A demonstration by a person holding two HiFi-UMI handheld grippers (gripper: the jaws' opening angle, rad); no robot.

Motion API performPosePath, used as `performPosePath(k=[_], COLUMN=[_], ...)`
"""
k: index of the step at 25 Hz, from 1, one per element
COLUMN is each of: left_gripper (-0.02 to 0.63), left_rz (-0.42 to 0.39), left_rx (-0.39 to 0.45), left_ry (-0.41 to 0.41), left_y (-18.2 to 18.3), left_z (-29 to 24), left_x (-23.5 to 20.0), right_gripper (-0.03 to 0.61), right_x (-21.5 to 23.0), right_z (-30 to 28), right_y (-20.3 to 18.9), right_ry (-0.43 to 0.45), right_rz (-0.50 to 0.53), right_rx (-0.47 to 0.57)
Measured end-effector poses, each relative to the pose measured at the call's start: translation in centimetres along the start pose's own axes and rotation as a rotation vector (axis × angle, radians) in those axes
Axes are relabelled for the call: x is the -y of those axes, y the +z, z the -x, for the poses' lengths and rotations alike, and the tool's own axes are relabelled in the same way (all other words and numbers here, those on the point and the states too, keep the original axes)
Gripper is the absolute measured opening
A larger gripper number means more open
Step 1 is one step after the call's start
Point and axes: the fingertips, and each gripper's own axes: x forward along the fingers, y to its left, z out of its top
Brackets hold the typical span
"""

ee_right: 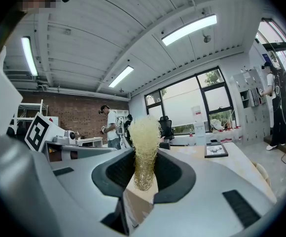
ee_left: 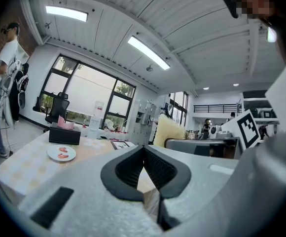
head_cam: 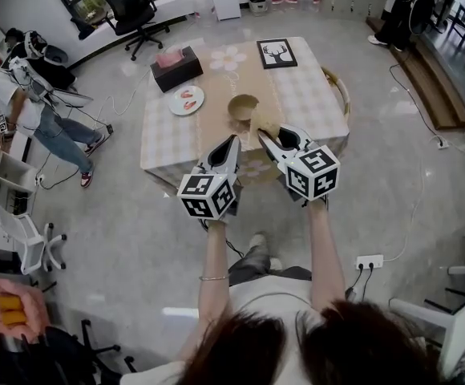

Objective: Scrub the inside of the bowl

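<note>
A tan bowl (head_cam: 243, 107) stands upright near the middle of the table (head_cam: 168, 139), with nothing in it that I can see. My right gripper (head_cam: 264, 135) is shut on a pale yellow mesh scrubber (head_cam: 264, 122), held just in front of the bowl and above the table's near edge. In the right gripper view the scrubber (ee_right: 144, 149) sticks up between the jaws of the right gripper (ee_right: 144, 157). My left gripper (head_cam: 234, 139) hangs beside it, shut and empty. In its own view the left gripper (ee_left: 143, 149) has its jaws together, with the scrubber (ee_left: 168, 130) to the right.
On the table's far left are a white plate (head_cam: 186, 99) with red pieces and a dark tissue box (head_cam: 176, 67). A framed deer picture (head_cam: 277, 53) lies at the back right. A wicker chair (head_cam: 341, 91) stands at the table's right. A person (head_cam: 32, 107) stands at far left.
</note>
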Motion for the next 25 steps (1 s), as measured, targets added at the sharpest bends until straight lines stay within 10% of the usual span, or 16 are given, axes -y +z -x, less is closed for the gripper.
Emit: performPosePath(k=[25], left_gripper=[0.011], left_rz=[0.101], left_rx=[-0.122], left_ry=[-0.124], left_y=[-2.3], left_z=[-11.5], left_x=[-9.3], right_gripper=[0.095], right_x=[8.8], right_z=[-11.4], right_y=[-1.4], right_ry=[-0.075], right_rz=[-0.029], right_rx=[-0.065])
